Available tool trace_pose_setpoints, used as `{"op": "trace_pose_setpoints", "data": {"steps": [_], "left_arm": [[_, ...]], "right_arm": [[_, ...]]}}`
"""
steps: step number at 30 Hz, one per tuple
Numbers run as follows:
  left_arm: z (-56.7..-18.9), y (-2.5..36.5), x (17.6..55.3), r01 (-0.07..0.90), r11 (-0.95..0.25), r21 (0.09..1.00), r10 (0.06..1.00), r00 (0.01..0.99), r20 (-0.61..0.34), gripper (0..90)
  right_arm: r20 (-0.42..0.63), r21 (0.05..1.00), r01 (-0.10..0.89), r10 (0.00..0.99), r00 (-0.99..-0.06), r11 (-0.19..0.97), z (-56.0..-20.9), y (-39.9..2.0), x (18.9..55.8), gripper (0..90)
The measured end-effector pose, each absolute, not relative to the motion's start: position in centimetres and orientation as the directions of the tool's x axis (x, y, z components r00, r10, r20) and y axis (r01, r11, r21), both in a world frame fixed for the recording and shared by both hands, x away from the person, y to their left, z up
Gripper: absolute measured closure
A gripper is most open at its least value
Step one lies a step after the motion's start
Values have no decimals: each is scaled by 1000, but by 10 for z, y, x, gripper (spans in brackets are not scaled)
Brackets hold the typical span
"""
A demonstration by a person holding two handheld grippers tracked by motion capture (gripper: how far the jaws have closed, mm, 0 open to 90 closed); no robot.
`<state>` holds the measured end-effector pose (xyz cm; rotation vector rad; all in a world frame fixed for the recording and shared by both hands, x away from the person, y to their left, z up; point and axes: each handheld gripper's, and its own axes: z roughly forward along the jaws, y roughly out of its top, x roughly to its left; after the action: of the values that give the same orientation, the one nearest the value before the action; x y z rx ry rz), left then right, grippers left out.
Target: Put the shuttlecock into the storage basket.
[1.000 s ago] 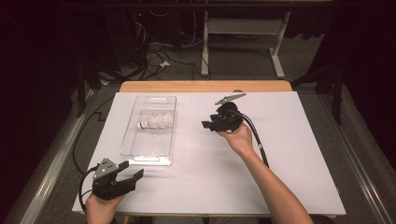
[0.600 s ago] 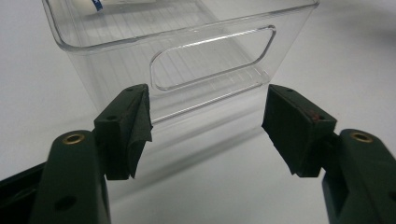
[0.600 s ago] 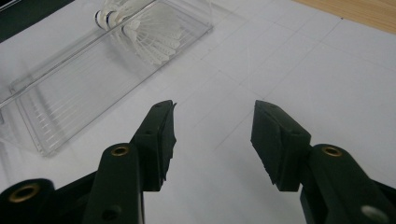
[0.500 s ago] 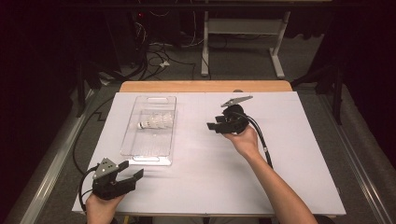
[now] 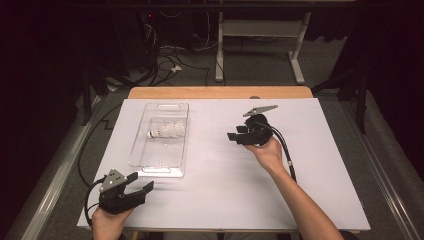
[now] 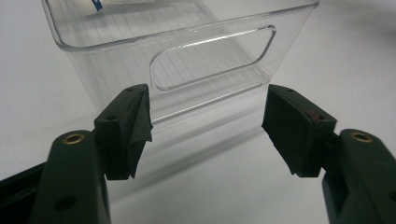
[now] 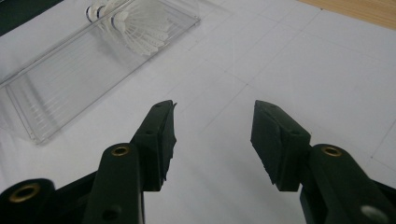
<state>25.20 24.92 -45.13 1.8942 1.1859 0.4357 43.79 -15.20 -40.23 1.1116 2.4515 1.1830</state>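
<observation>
Inside the clear tray, toward its far end, lies the white shuttlecock — on its side, cork pointing away from my right gripper. That gripper hovers well to the right of the tray, jaws parted with nothing but white tabletop between them. My left gripper sits just off the tray's near end, facing its handle cutout — jaws spread wide, empty, not touching the wall.
</observation>
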Motion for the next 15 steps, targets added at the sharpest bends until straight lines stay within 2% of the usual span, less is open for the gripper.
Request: {"op": "trace_pose_setpoints", "data": {"steps": [15], "left_arm": [[-451, 249, 252, 569, -201, 797, 860, 492, -135, 333]], "right_arm": [[137, 743, 553, 724, -676, 376, -404, -175, 429, 494]]}}
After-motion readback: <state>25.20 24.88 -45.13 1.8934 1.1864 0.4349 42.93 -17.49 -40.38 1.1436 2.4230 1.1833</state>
